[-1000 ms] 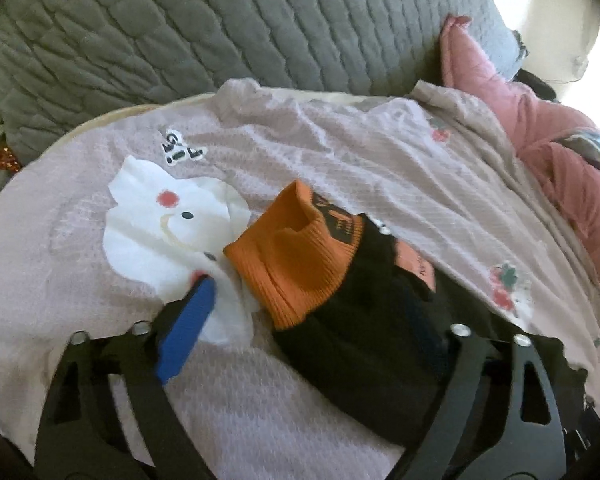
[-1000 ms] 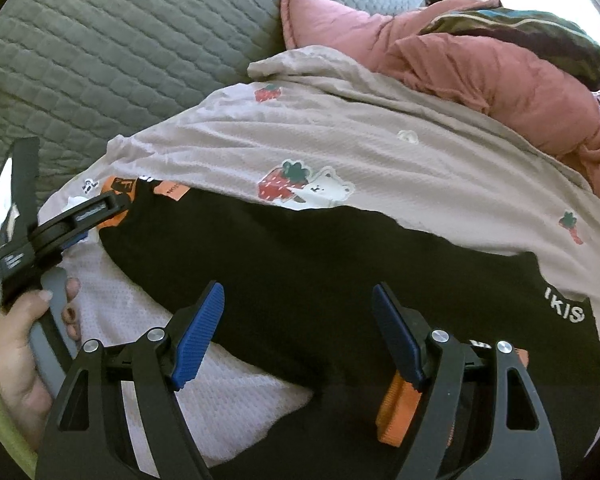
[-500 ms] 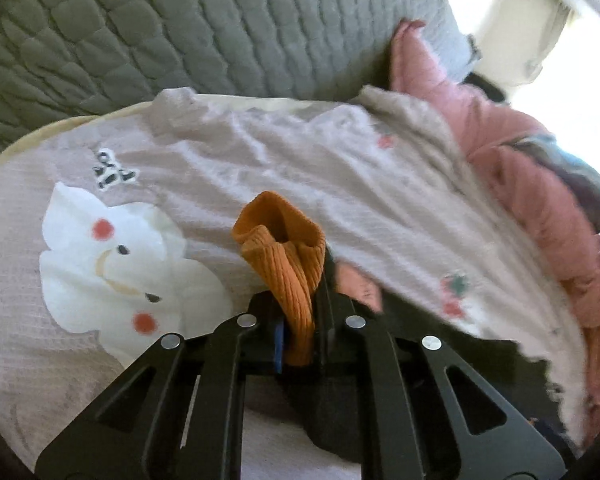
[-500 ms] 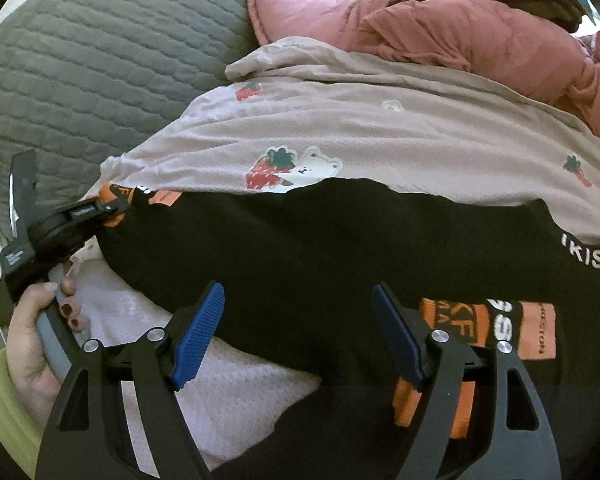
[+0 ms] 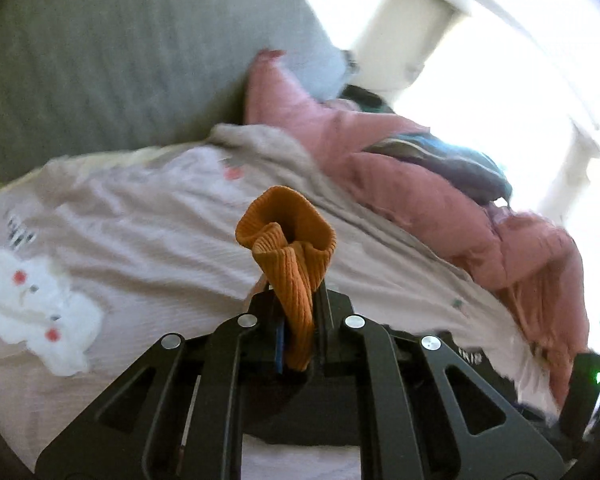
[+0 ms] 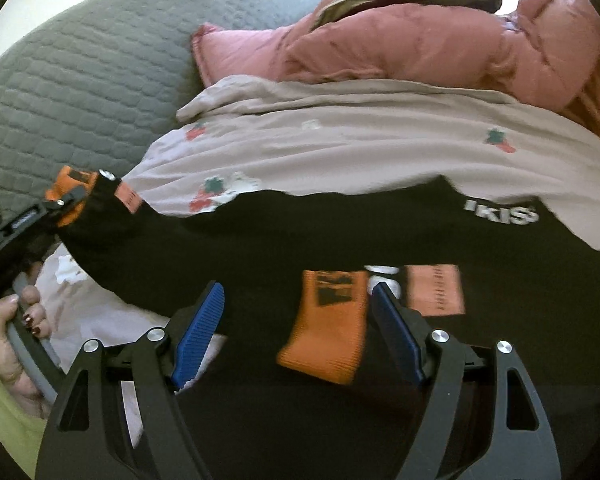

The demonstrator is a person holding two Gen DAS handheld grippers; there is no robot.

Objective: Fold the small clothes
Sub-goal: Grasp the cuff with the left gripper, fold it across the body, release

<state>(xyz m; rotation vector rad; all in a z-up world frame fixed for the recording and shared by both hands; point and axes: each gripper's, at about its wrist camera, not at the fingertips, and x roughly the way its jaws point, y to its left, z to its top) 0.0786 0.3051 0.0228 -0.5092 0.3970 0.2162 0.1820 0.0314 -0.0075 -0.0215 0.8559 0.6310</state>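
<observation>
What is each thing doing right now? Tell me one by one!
Left gripper: shut on the orange cuff.
Orange cuff: pinched, bunched up, lifted.
Right gripper: open, holding nothing.
Other orange cuff: lying flat between the open fingers.
Black top: spread out, one sleeve raised.
Lilac sheet: wrinkled under it.

Landmark: sheet [image 6: 380, 140], spread over the sofa seat. Garment [image 6: 340, 232] lies on the sheet, along its near edge, sleeves to either side. One cuff [image 5: 288, 240] sits clamped in the left hand-held gripper [image 5: 298, 312], raised above the sheet at the garment's left end. Other cuff [image 6: 328, 328] lies on the garment body, between the spread fingers of the right hand-held gripper [image 6: 298, 332]. Cushion [image 6: 80, 92] stands behind the sheet, to the left. Jacket [image 6: 440, 44] lies heaped behind the sheet, to the right, with further cloth on top.
</observation>
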